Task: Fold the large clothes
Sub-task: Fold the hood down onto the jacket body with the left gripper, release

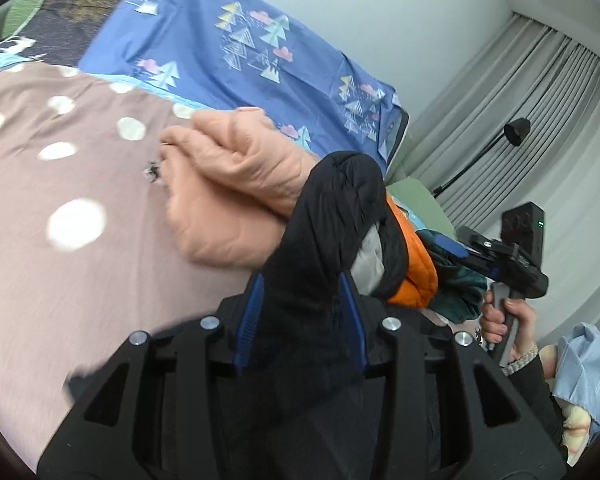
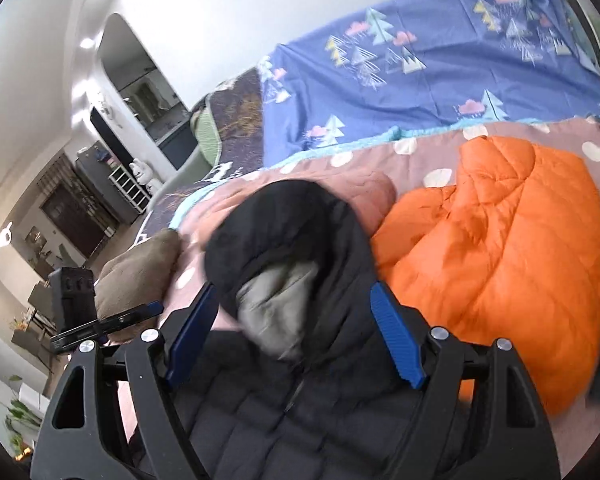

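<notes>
Black puffer jacket (image 1: 324, 240) is clamped in the left hand-held gripper (image 1: 300, 316), while the right hand-held gripper (image 2: 296, 332) stands wide apart around it

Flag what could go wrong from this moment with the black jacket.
The left gripper pinches only a bunched edge of the black jacket, so it may slip. The right gripper has its jaws wide apart around the hood, gripping nothing. The orange jacket lies alongside and could get dragged.
</notes>
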A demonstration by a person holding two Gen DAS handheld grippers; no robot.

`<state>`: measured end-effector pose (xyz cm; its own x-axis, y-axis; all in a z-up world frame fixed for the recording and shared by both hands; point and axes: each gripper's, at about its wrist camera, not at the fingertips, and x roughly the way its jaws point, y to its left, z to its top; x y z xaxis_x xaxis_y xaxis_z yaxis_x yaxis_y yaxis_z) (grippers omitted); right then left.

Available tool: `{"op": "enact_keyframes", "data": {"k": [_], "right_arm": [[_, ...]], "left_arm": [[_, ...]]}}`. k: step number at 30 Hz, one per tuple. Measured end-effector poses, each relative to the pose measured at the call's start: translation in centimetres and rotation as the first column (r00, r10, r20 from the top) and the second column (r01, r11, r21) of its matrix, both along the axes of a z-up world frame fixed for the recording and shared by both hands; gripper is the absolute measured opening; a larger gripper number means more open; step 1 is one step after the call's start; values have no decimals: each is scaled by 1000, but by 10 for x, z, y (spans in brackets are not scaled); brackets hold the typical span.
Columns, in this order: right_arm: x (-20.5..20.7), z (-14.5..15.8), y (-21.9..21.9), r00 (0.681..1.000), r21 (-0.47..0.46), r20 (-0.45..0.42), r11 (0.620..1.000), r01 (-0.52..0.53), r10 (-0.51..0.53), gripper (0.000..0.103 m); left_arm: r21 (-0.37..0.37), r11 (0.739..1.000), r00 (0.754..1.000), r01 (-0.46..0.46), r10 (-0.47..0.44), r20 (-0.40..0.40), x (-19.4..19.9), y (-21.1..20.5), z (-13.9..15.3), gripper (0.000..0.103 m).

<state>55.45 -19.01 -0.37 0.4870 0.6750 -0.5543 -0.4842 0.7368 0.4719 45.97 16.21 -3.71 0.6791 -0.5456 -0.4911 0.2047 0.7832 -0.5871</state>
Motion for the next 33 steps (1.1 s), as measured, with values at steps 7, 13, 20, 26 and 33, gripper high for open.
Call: {"op": "enact_keyframes", "data": {"k": [7,13,20,26,33], "right_arm": [[49,-29,16,999,-41,-33,998,-41,39,64],[44,-41,27,998,-74,-36,996,-48,45,6],[-9,-11,18,998,-52,34,998,-48,50,1],[-80,-1,11,993,-74,41,992,-106,109,1],[-153,-55,10,972,-166,-122,962,-217,199,21]], "left_arm": [[127,992,1000,16,-17,4,59,-24,-5,50],[113,993,999,41,-41,1,73,-39,-16,27],[31,995,994,93,-95,49,44,-44,-1,6],[47,984,981,174,-177,79,-8,-45,12,6],[204,954,975,221,-221,-22,-77,-44,-27,15]]}}
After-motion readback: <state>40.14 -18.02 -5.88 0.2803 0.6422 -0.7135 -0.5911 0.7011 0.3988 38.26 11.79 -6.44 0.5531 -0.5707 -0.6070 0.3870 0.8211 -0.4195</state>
